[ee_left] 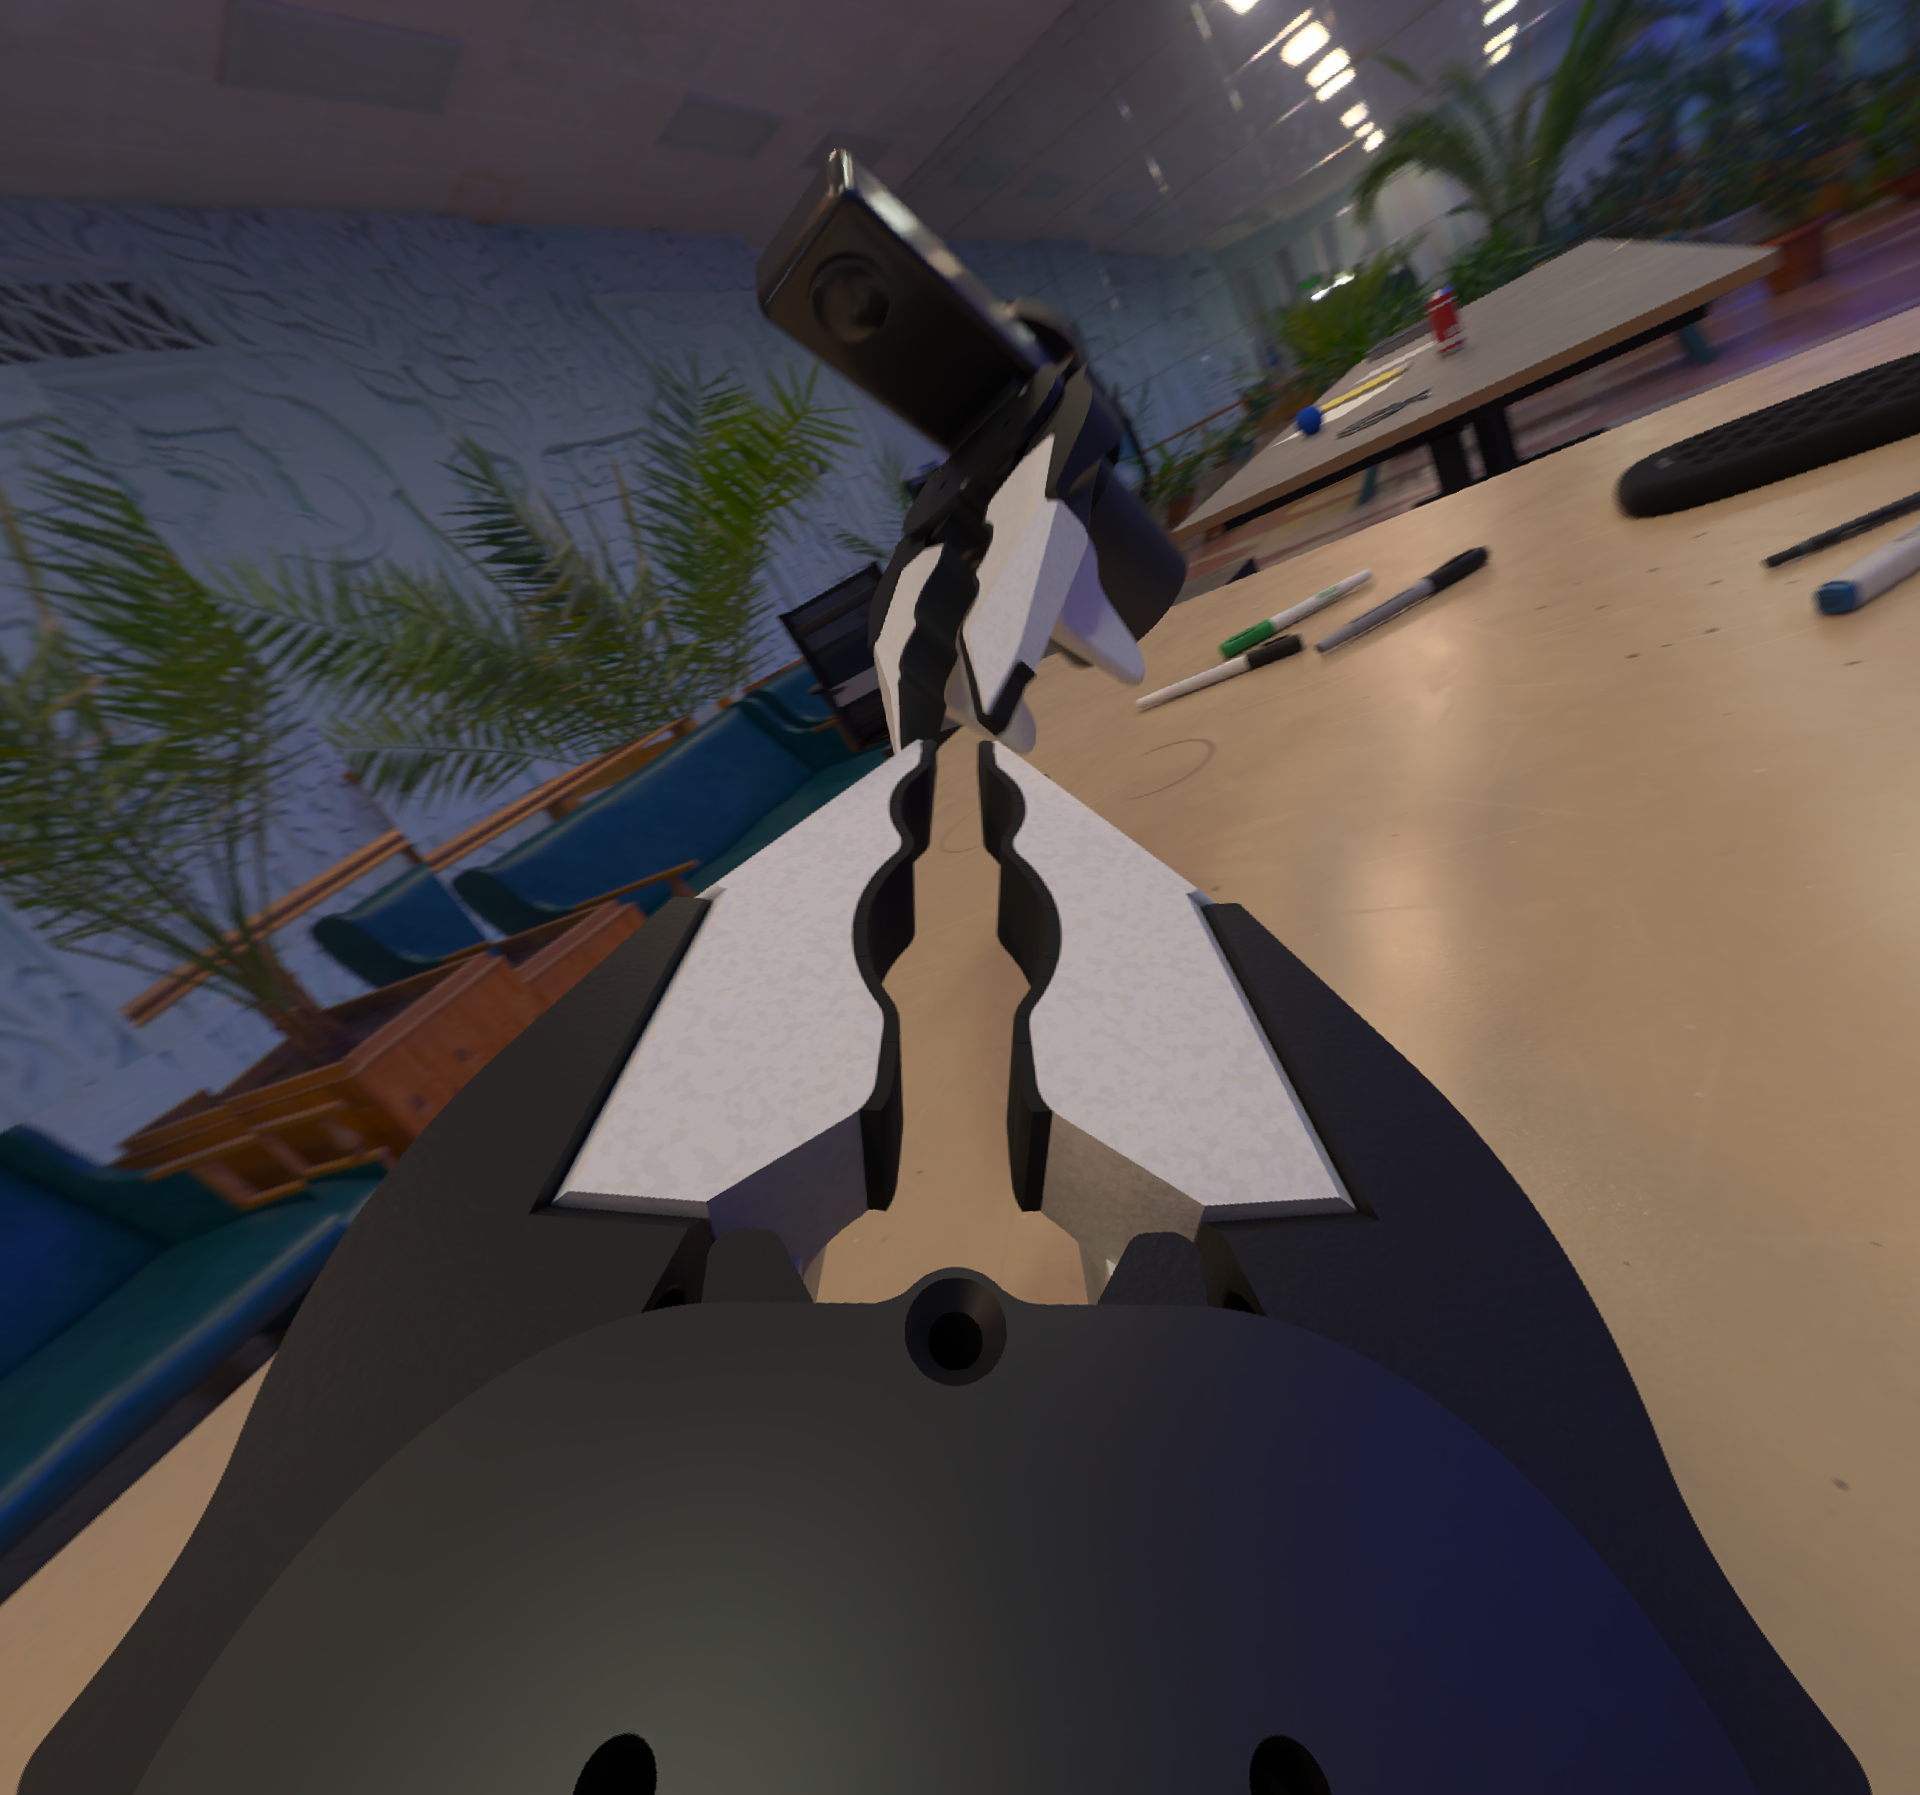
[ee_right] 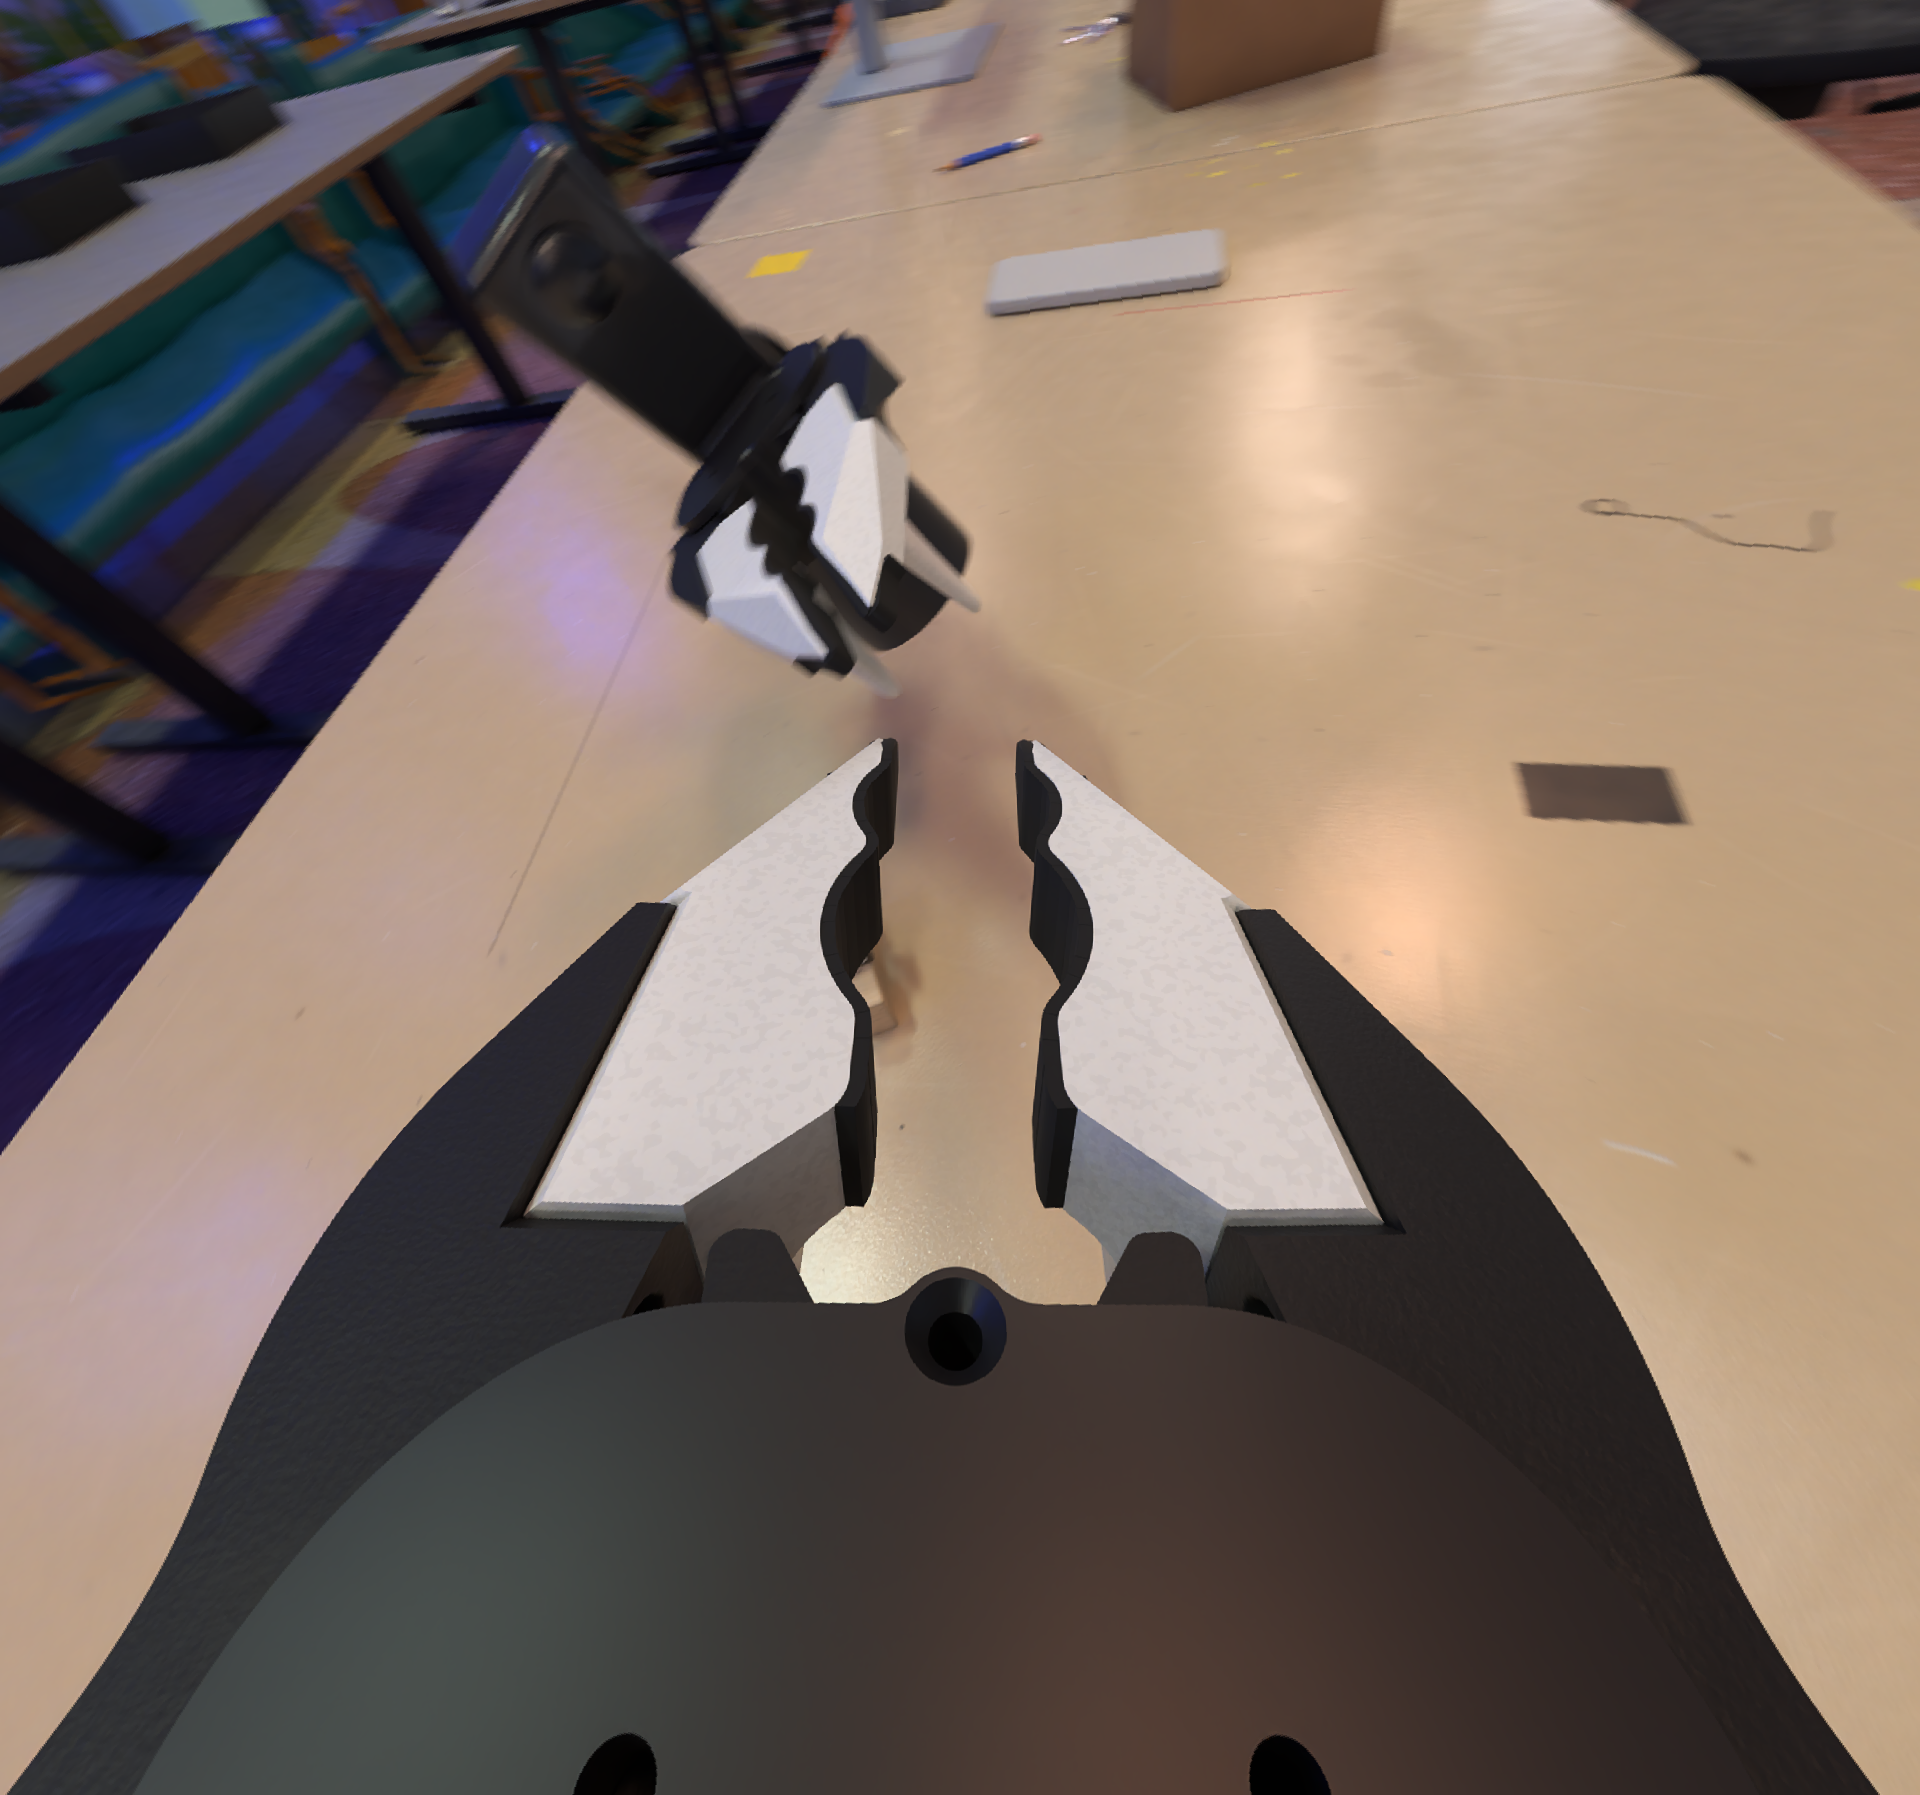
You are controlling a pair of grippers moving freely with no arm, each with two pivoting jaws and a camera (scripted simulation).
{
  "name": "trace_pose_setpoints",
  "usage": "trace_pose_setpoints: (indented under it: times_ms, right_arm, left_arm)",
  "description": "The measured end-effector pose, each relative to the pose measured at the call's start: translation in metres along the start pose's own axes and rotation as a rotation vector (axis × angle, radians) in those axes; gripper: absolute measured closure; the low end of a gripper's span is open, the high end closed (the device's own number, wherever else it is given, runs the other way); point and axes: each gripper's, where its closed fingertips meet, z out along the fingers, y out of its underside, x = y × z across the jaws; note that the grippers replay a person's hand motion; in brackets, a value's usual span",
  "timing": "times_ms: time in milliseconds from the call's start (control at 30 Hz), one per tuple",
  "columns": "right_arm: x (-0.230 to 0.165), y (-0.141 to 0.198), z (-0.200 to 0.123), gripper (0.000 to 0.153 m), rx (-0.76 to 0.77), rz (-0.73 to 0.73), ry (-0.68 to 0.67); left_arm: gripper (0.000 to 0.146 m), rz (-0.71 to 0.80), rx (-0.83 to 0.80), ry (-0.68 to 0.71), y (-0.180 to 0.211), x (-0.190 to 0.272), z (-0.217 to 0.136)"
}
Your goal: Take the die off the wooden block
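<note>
Not yet begun: left gripper narrow and empty, right gripper wider, empty, over a brownish block-like thing; die unseen.

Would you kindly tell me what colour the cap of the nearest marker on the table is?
Black; the marker has a white barrel. The left wrist view shows it best.
</note>
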Motion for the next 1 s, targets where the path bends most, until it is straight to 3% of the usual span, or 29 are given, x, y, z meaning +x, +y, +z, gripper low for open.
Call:
trace_pose_setpoints:
  times_ms: [67,200,300,433,500,600,733,1000]
  right_arm:
    - [-0.004,0.013,0.005,0.131,-0.02,0.015,-0.098]
    - [0.002,0.05,0.02,0.133,-0.151,0.078,-0.107]
    - [0.003,0.07,0.023,0.13,-0.272,0.026,-0.068]
    - [-0.025,0.072,0.035,0.122,-0.258,0.061,-0.213]
    - [-0.034,0.084,0.045,0.12,-0.323,-0.028,-0.252]
    - [-0.036,0.104,0.058,0.12,-0.416,-0.191,-0.219]
    - [-0.039,0.111,0.07,0.12,-0.453,-0.238,-0.227]
    - [-0.042,0.115,0.078,0.131,-0.465,-0.244,-0.268]
  left_arm:
    - [0.146,-0.037,-0.006,0.042,0.003,0.002,0.0]
    - [0.146,-0.101,-0.109,0.048,0.024,-0.001,0.002]
    - [0.136,-0.149,-0.178,0.112,0.035,0.008,0.004]
    - [0.124,-0.094,-0.305,0.171,0.049,0.013,-0.002]
    - [0.124,-0.082,-0.333,0.179,0.053,0.008,-0.009]
    - [0.124,-0.148,-0.324,0.169,0.054,-0.002,-0.018]
    - [0.125,-0.203,-0.275,0.156,0.045,-0.011,-0.023]
    - [0.126,-0.169,-0.285,0.149,0.043,-0.012,-0.025]
